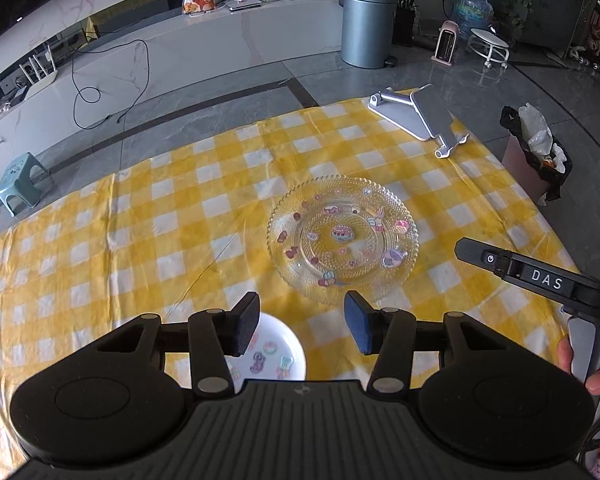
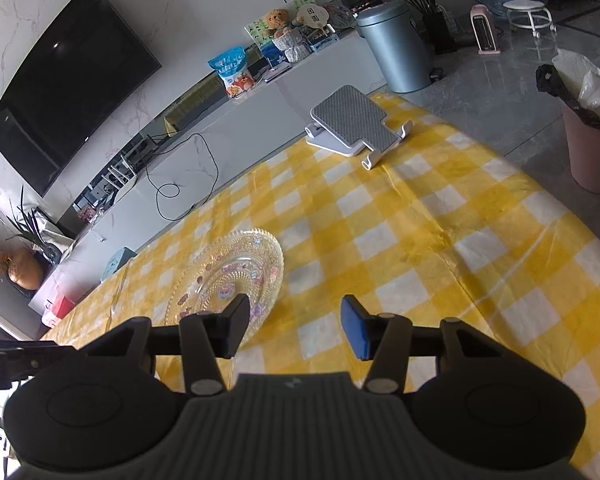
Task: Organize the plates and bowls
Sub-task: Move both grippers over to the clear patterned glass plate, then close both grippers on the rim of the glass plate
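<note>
Glass plate lies flat — grey stand well beyond; both hand-held grippers — left, right — gape empty.

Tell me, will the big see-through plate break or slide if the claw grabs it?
The plate looks like glass, so it is probably stiff and would likely crack if dropped. Its bumpy rim may give some grip, though glass tends to be slippery. It lies flat on the smooth cloth, so a push would probably slide it, not tip it.
</note>
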Demonstrator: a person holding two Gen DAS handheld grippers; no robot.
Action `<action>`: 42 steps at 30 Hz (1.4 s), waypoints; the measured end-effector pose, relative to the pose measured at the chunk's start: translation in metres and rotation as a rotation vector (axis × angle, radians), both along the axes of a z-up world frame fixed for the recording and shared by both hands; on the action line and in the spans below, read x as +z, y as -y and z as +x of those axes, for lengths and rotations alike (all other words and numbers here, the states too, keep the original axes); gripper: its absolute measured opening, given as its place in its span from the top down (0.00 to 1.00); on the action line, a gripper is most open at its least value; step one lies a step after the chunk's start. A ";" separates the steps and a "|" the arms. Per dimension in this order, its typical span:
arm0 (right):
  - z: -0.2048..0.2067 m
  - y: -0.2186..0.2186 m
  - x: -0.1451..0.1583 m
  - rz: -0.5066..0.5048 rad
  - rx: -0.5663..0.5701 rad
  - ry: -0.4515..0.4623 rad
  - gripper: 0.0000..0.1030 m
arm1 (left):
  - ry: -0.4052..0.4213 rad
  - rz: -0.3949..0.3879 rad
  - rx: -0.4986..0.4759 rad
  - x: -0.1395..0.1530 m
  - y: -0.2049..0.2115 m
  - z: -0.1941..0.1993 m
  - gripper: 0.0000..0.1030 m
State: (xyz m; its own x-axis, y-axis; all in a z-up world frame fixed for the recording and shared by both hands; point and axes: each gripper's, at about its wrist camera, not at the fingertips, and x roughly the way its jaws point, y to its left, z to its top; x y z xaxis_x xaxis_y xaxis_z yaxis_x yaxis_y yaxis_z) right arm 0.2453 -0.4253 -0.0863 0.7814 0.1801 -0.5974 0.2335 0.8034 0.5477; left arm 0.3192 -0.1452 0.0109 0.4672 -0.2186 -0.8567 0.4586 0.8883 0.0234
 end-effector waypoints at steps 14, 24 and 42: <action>0.060 0.006 -0.031 0.143 0.008 -0.069 0.69 | -0.142 -0.128 0.205 -0.066 -0.018 0.092 0.59; 0.068 0.002 -0.033 0.134 0.013 -0.080 0.70 | -0.182 -0.217 0.233 -0.075 -0.032 0.107 0.70; 0.072 -0.003 -0.037 0.150 0.046 -0.112 0.95 | -0.169 -0.197 0.213 -0.073 -0.018 0.097 0.91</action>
